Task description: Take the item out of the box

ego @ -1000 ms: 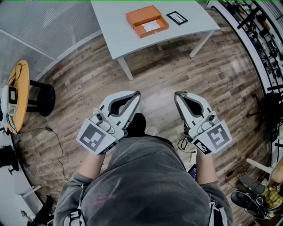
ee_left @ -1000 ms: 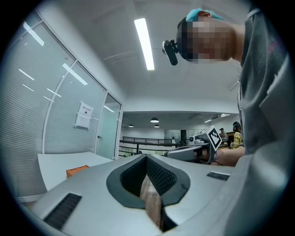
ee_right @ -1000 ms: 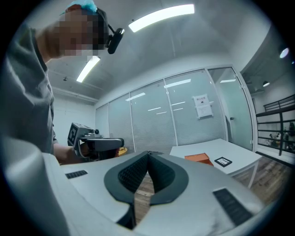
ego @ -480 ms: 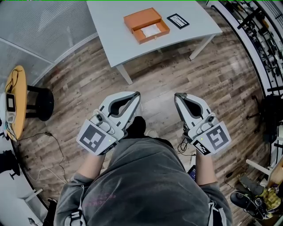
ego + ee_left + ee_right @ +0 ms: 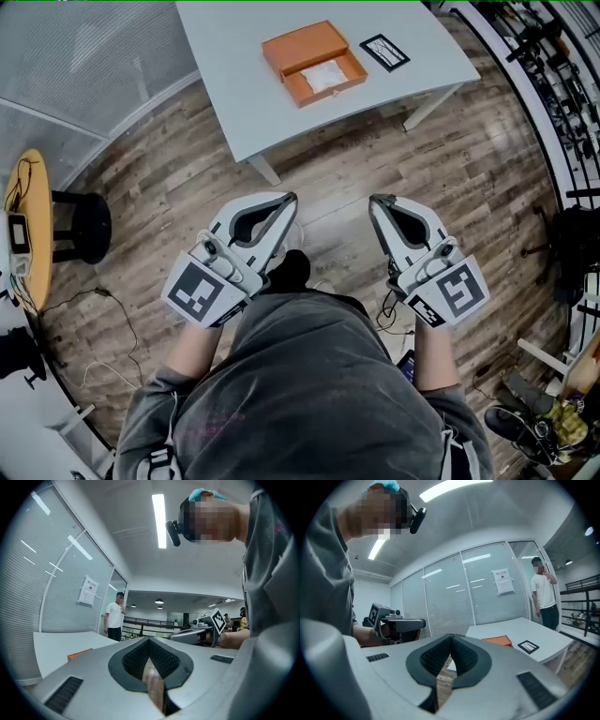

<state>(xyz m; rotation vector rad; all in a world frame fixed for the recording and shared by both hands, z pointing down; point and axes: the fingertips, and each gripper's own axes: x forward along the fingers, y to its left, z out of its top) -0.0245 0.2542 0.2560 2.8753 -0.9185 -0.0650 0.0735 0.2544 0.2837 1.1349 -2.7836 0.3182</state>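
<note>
An orange box (image 5: 313, 62) lies open on the white table (image 5: 234, 84) at the top of the head view, its lid beside a tray that holds a white item (image 5: 325, 75). Both grippers hang over the wooden floor, well short of the table. My left gripper (image 5: 292, 199) is shut with nothing in it, its tips meeting in the left gripper view (image 5: 149, 640). My right gripper (image 5: 374, 201) is also shut and empty (image 5: 451, 636). The box (image 5: 502, 641) shows small and orange beyond the right jaws, and its edge (image 5: 79, 655) shows at the left gripper view's left.
A black-framed card (image 5: 384, 52) lies on the table right of the box. A round yellow stool-table (image 5: 30, 234) with a device stands at the left. Cables trail on the floor (image 5: 103, 319). A person in a white shirt (image 5: 544, 595) stands beyond the table. Racks and clutter line the right side (image 5: 562, 141).
The table and box have slid down and right in the head view as I walked toward them. Both grippers keep the same shut pose side by side.
</note>
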